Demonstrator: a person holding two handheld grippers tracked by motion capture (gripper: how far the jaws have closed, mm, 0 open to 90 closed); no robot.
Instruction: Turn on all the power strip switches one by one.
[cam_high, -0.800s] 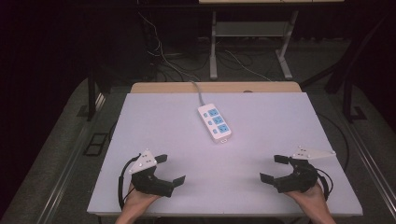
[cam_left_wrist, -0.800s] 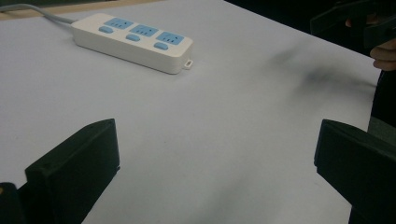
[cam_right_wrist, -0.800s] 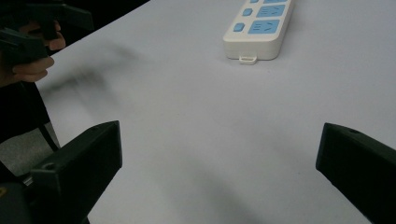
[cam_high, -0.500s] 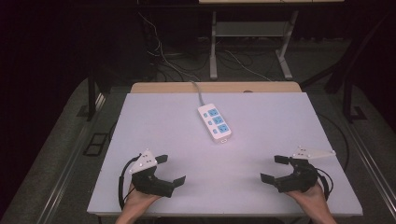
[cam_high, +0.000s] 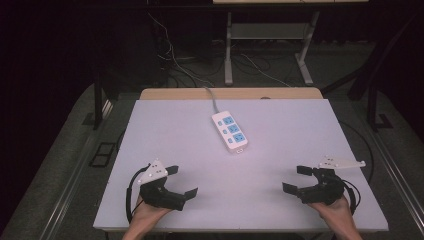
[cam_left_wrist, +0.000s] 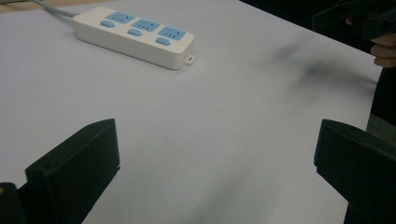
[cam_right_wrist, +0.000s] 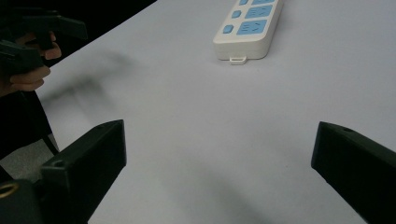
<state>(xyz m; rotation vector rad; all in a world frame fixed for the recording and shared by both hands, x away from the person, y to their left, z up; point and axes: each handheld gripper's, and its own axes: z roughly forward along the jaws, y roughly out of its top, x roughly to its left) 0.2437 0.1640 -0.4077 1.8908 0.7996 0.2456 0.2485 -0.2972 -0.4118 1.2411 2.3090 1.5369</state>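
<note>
A white power strip (cam_high: 230, 131) with blue sockets lies at the middle back of the white table (cam_high: 280, 140), its grey cable running off the far edge. The same power strip (cam_left_wrist: 134, 36) lies ahead in the left gripper view, and the strip (cam_right_wrist: 250, 25) is ahead in the right gripper view. My left gripper (cam_high: 181, 181) rests at the front left, open, nothing between its jaws. At the front right my right gripper (cam_high: 298, 179) is open and empty too. Both point toward the table's middle, well short of the strip.
A wooden strip (cam_high: 230, 93) borders the table's far edge. Beyond it stand metal stand legs (cam_high: 229, 55) and loose cables (cam_high: 175, 65) on the dark floor. A rail (cam_high: 70, 195) runs along the floor at the left.
</note>
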